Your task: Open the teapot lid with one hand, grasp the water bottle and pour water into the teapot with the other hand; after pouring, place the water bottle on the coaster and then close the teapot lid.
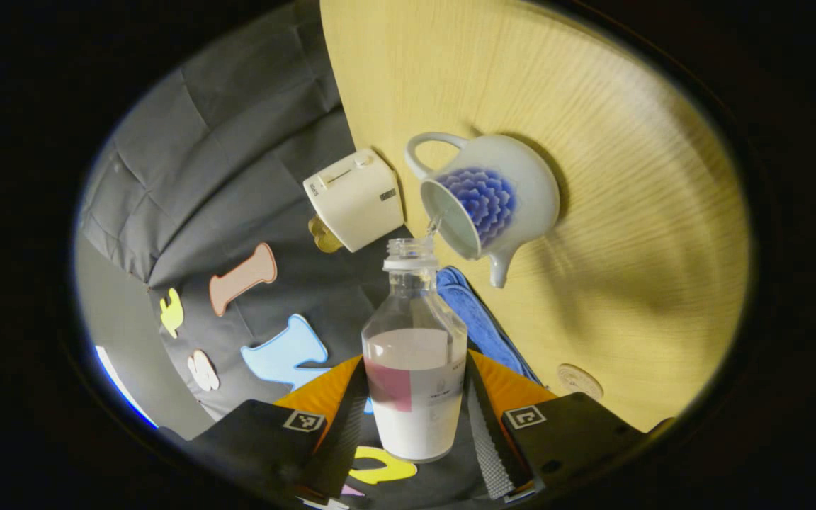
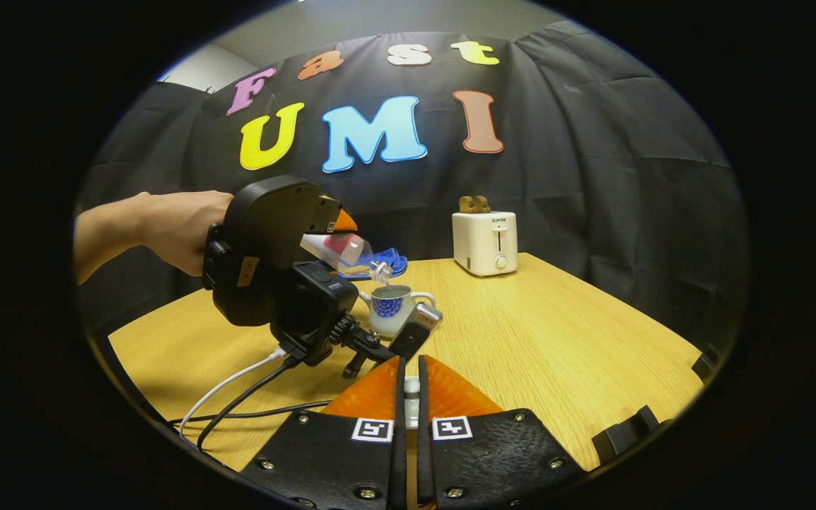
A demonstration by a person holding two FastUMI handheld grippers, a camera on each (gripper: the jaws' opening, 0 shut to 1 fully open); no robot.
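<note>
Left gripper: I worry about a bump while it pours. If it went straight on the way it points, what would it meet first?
Probably the teapot. The left gripper, shut on the water bottle, points the bottle's mouth at the teapot's open rim, so the bottle would touch there first. The gap is hard to judge.

A: Count pls?
B: 1 teapot (image 1: 500, 191), 1 bottle (image 1: 415, 354), 1 toaster (image 2: 485, 243), 1 coaster (image 1: 579, 380)
A: Cloths?
B: 1 blue cloth (image 1: 475, 315)
A: Grippers, hands?
B: 2 grippers, left (image 1: 415, 425) & right (image 2: 409, 397); 1 hand (image 2: 178, 234). Cables (image 2: 238, 397): 2, 1 white, 1 black
</note>
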